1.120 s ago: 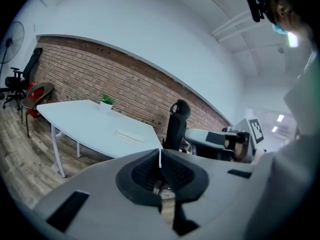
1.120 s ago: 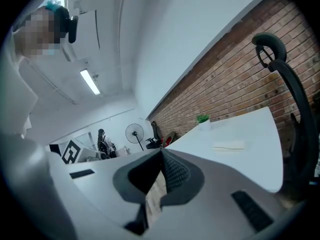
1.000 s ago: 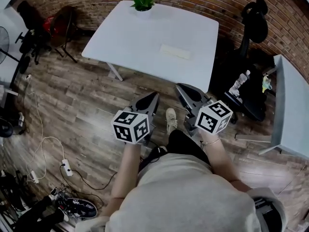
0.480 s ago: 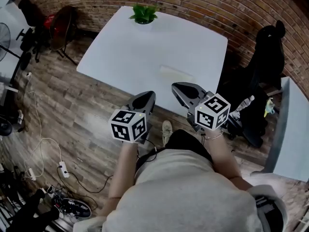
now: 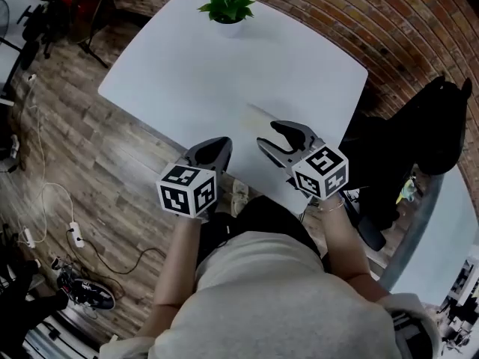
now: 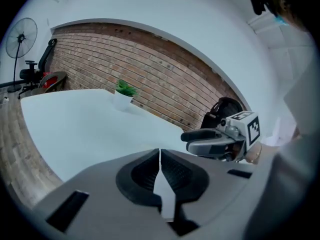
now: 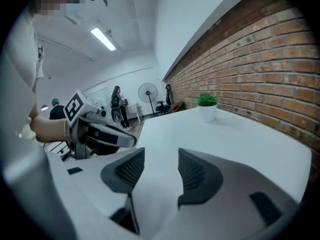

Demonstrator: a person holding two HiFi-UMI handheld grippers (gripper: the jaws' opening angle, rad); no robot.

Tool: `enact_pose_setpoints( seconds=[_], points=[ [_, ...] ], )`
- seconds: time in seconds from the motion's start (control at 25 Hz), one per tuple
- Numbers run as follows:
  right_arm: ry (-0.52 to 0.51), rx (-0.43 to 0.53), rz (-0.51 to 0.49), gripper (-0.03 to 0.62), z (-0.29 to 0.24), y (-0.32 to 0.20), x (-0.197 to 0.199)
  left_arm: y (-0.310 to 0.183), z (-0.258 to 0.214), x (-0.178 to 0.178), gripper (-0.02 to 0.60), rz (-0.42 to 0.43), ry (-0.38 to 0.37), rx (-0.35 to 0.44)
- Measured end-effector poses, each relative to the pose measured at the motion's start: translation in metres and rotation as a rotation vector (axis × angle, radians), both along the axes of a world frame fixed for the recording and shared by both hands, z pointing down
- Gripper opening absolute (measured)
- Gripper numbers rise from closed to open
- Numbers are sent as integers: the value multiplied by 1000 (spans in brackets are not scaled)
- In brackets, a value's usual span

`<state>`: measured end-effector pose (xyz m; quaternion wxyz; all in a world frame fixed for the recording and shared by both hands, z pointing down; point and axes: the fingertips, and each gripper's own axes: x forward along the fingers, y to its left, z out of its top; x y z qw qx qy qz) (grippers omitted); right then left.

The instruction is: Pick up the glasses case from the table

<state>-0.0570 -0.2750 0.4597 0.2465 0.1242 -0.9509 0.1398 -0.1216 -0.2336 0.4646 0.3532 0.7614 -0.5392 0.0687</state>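
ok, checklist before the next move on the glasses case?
1. Target located: pale flat glasses case lies on the white table, seen in the head view. ok
2. Right gripper ready: jaws are opening, only bare table between them. ok
3. Left gripper out of the way: shut, empty, beside the right one near the table's front edge. ok
4. Alignment: the case sits just beyond the right gripper's tips in the head view but does not show in the right gripper view. cannot tell
5. Clutter: the green plant in a white pot stands at the far edge, well apart from the case. ok
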Motion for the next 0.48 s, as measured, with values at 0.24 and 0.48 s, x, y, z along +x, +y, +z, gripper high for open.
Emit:
enact_pose_setpoints(
  seconds=[0.24, 0.48],
  points=[
    [164, 37, -87, 267, 46, -29, -7, -14, 30, -2, 12, -18, 26, -67],
    [224, 35, -166, 317, 60, -36, -22, -14, 40, -4, 12, -47, 58, -113]
  ],
)
